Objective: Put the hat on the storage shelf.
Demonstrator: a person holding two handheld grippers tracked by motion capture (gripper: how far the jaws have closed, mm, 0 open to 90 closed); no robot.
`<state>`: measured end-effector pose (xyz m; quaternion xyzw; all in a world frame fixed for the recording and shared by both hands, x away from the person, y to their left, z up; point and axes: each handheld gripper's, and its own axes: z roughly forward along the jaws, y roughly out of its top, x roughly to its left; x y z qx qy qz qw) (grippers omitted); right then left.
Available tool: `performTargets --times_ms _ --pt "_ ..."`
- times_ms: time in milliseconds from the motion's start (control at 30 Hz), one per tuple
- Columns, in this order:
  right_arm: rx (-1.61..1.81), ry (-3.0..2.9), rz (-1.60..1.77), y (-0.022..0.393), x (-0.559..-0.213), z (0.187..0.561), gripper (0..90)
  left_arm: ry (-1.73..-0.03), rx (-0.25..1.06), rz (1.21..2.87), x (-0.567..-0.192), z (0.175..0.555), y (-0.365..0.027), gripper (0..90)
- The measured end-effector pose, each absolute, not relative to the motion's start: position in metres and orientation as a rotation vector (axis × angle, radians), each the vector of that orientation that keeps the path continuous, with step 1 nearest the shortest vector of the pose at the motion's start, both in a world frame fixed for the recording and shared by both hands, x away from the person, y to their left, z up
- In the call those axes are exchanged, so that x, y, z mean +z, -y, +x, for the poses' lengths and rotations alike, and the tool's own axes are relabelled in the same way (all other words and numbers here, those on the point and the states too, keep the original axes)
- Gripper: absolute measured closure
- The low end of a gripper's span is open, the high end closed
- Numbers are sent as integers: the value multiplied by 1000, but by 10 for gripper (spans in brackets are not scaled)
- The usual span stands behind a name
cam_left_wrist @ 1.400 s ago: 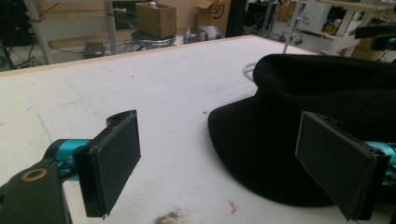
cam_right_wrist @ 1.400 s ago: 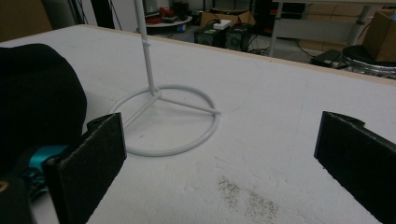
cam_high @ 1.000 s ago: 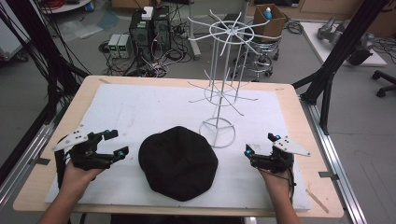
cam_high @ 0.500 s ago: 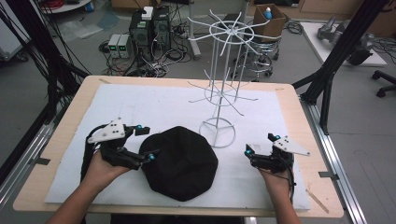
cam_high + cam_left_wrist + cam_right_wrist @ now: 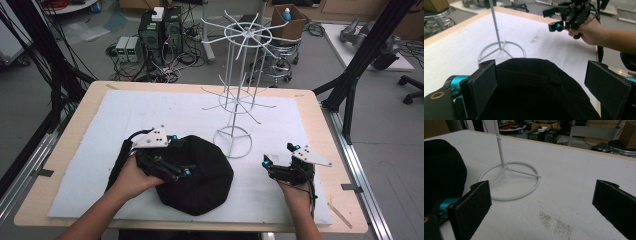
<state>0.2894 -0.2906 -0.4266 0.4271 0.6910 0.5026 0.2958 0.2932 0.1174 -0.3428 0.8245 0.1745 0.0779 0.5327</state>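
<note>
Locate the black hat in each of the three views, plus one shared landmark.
High view: black hat low centre on the white mat, left gripper over its left side.
Left gripper view: hat bottom centre, between the open jaws.
Right gripper view: hat at left edge.
Shared landmark: white wire stand's ring base.

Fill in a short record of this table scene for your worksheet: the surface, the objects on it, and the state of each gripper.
Surface: wooden table under a white mat
Object 1: black cap, lying on the mat
Object 2: white wire rack, upright behind the cap
Left gripper: jaws open, over the cap
Right gripper: jaws open, nothing between them
</note>
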Motion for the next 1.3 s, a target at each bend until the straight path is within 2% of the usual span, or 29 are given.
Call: performTargets --times_ms 667,867,1000,1067,1133,1200,1300 --pt "1330 -1847 1134 291 -427 290 11 -371 265 2311 -364 294 -68 132" --pt "1329 -1847 1130 291 -428 291 11 -353 270 2374 -371 295 -63 198" --pt "1328 -1849 1135 291 -428 290 11 -366 219 2395 -373 296 -64 431" --pt "1327 -1850 1132 291 -428 291 11 -378 217 2392 -373 296 -65 566" --pt "1327 -1849 1130 291 -428 291 11 -368 233 2386 -372 296 -68 659" --pt "1328 -1849 1137 291 -428 290 11 -364 219 2367 -370 296 -71 709" --pt "1328 -1853 1143 291 -428 290 11 -354 216 2335 -367 297 -76 733"
